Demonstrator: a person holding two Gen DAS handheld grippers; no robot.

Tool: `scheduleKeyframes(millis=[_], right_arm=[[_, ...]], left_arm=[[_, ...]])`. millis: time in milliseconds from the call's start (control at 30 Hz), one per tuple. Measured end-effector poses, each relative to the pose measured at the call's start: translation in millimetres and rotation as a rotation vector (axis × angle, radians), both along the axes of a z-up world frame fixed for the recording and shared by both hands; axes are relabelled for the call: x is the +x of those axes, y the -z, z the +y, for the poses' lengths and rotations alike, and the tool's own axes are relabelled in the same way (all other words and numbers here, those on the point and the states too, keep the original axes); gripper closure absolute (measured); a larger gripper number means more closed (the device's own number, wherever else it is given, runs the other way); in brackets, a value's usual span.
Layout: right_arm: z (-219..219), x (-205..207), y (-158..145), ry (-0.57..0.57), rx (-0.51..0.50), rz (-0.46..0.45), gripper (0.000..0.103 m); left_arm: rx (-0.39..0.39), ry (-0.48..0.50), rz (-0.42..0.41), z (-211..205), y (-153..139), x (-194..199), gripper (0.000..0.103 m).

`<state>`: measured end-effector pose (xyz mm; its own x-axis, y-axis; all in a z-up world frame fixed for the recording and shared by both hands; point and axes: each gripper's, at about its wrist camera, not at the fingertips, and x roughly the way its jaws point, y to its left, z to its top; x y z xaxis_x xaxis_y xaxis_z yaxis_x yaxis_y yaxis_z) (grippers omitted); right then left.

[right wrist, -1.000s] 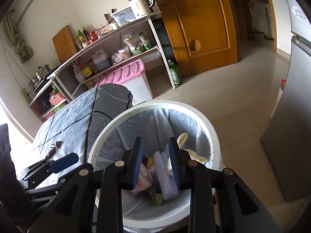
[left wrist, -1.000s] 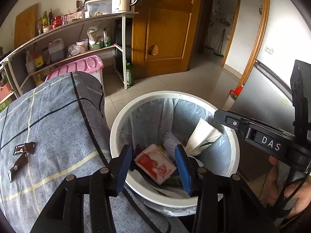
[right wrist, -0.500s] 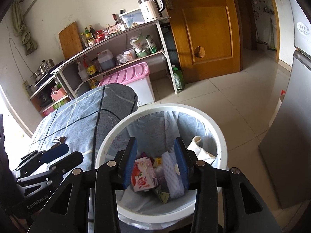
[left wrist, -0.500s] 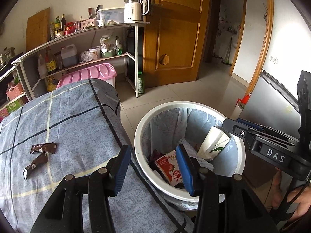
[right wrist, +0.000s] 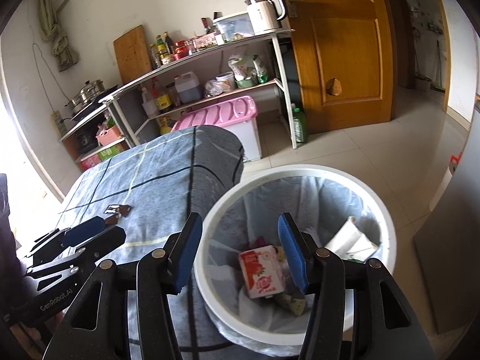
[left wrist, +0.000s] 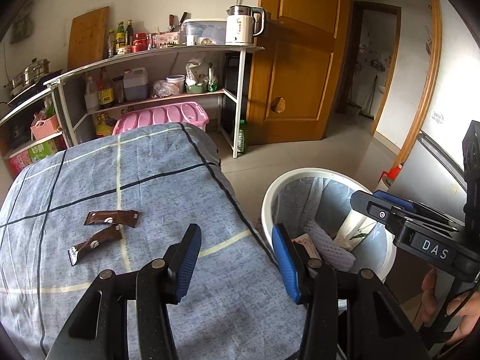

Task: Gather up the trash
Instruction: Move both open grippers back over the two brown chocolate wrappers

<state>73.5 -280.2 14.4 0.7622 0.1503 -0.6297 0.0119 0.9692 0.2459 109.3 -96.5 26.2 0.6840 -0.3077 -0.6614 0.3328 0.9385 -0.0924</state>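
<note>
Two brown wrappers (left wrist: 111, 218) (left wrist: 94, 242) lie on the blue checked tablecloth (left wrist: 150, 180), left of and beyond my left gripper (left wrist: 235, 259), which is open and empty over the table's right edge. The wrappers also show small in the right wrist view (right wrist: 117, 210). A white bin (right wrist: 294, 177) with a liner stands beside the table and holds a red-and-white carton (right wrist: 261, 271), white foam netting (left wrist: 330, 244) and a white carton (right wrist: 351, 241). My right gripper (right wrist: 240, 255) is open and empty above the bin's left rim. The bin also shows in the left wrist view (left wrist: 270, 207).
A metal shelf rack (left wrist: 168, 51) with bottles, a kettle (left wrist: 243, 25) and a pink-lidded box (left wrist: 162, 117) stands behind the table. A wooden door (left wrist: 300, 60) is beyond the bin. A grey fridge (right wrist: 459, 240) stands right of the bin.
Both grippers have pulled back and left from over the bin. The right gripper has opened wide and let go of the white netting, which now lies in the bin. The left gripper now faces the table.
</note>
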Motion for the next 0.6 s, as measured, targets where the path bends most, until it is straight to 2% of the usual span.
scheduleKeyframes(millis=[600], right_arm=[[87, 40, 4, -0.163, -0.017, 0.015, 0.049]], left_arm=[[0.030, -0.196, 0.032, 124, 18, 19, 0.054]])
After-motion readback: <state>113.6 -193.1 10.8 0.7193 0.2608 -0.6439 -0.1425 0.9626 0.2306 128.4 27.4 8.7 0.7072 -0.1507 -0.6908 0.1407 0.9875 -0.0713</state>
